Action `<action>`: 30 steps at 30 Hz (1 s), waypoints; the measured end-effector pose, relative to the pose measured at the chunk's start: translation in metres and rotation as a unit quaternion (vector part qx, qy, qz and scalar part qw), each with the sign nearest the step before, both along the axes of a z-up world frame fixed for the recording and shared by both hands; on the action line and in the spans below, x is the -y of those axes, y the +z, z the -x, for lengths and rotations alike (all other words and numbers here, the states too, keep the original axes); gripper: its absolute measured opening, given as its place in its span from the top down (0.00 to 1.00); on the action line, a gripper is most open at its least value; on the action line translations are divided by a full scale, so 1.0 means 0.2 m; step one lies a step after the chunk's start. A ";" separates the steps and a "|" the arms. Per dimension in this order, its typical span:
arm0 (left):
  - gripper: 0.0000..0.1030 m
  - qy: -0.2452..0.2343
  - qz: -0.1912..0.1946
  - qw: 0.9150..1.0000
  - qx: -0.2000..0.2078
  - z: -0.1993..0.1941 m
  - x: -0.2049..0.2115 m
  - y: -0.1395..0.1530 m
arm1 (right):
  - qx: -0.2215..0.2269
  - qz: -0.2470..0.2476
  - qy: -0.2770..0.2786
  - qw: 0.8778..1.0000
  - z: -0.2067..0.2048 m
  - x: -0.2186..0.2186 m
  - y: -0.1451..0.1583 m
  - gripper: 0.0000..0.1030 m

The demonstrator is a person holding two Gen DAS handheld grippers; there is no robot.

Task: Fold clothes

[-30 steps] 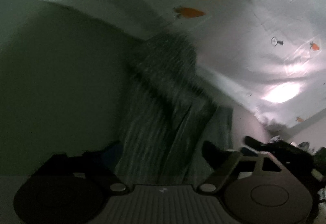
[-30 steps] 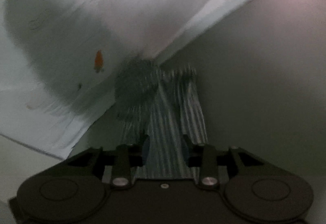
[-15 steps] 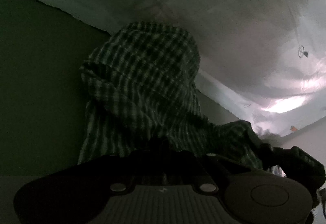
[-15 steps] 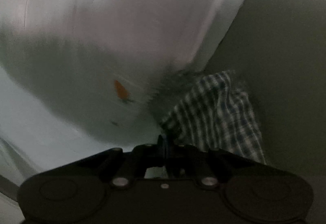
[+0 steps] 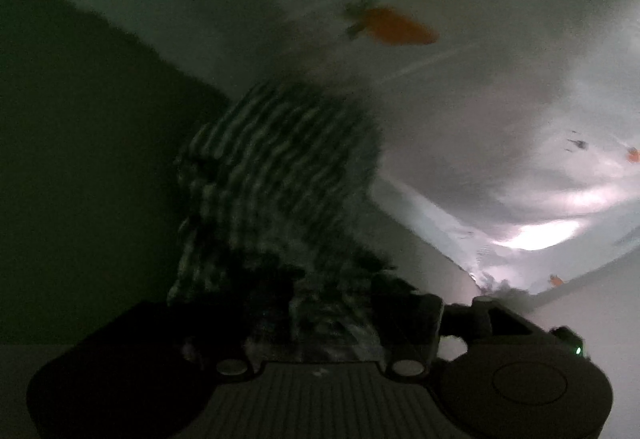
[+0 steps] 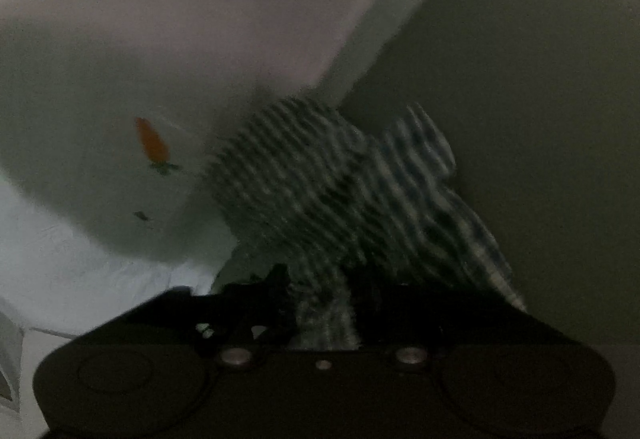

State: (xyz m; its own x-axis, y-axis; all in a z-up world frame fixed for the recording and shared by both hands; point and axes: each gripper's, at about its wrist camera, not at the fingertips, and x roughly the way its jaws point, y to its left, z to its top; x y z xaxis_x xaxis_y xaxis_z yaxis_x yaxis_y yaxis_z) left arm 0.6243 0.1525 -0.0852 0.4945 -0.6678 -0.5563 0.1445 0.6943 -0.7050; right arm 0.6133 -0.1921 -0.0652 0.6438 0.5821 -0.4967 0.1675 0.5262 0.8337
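A green-and-white checked garment [image 5: 280, 167] lies bunched against the edge of a white sheet printed with carrots [image 5: 460, 99]. Its near folds run back between the jaws of my left gripper [image 5: 328, 303], which are opening and stand apart around the cloth. In the right wrist view the same checked garment [image 6: 304, 175] heaps up ahead, and a narrow fold trails into my right gripper [image 6: 324, 295]. Those jaws are opening too, with the cloth loose between them. Both views are dark and blurred.
A dull olive-grey surface [image 5: 80, 159] lies left of the garment in the left wrist view, and the same surface [image 6: 540, 119] is at the right in the right wrist view. The white carrot sheet [image 6: 120, 79] has an orange carrot print [image 6: 151, 141].
Half a second ago both grippers were shut on the checked cloth; now both pairs of jaws stand apart. The garment has bunched into a lower heap, and both views have dropped closer to it.
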 end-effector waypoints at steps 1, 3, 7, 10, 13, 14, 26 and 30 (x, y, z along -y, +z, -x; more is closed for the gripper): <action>0.38 0.000 -0.004 1.000 0.010 0.04 -0.01 0.04 | 0.006 0.008 0.000 1.000 0.03 0.01 0.04 0.49; 0.32 0.006 -0.015 1.000 0.024 0.15 -0.05 0.12 | 0.014 0.029 0.001 0.999 0.11 0.04 0.10 0.45; 0.25 0.010 -0.066 0.997 0.030 0.44 -0.13 0.14 | 0.005 0.120 0.019 0.993 0.38 0.09 0.12 0.41; 0.25 0.022 -0.093 0.995 0.001 0.68 -0.22 0.06 | -0.023 0.120 -0.005 0.992 0.66 0.17 0.05 0.42; 0.26 0.040 -0.103 0.994 -0.026 0.92 -0.29 -0.02 | -0.030 0.070 -0.052 0.996 0.93 0.25 -0.05 0.43; 0.27 0.042 -0.100 0.994 -0.030 0.99 -0.31 -0.04 | -0.034 0.058 -0.059 0.996 1.01 0.27 -0.08 0.43; 0.40 0.036 -0.032 0.996 -0.071 1.64 -0.36 -0.16 | -0.035 -0.003 0.025 0.999 1.50 0.30 -0.20 0.58; 0.41 0.042 0.001 0.996 -0.083 1.80 -0.38 -0.19 | -0.039 -0.009 0.049 0.998 1.66 0.33 -0.22 0.67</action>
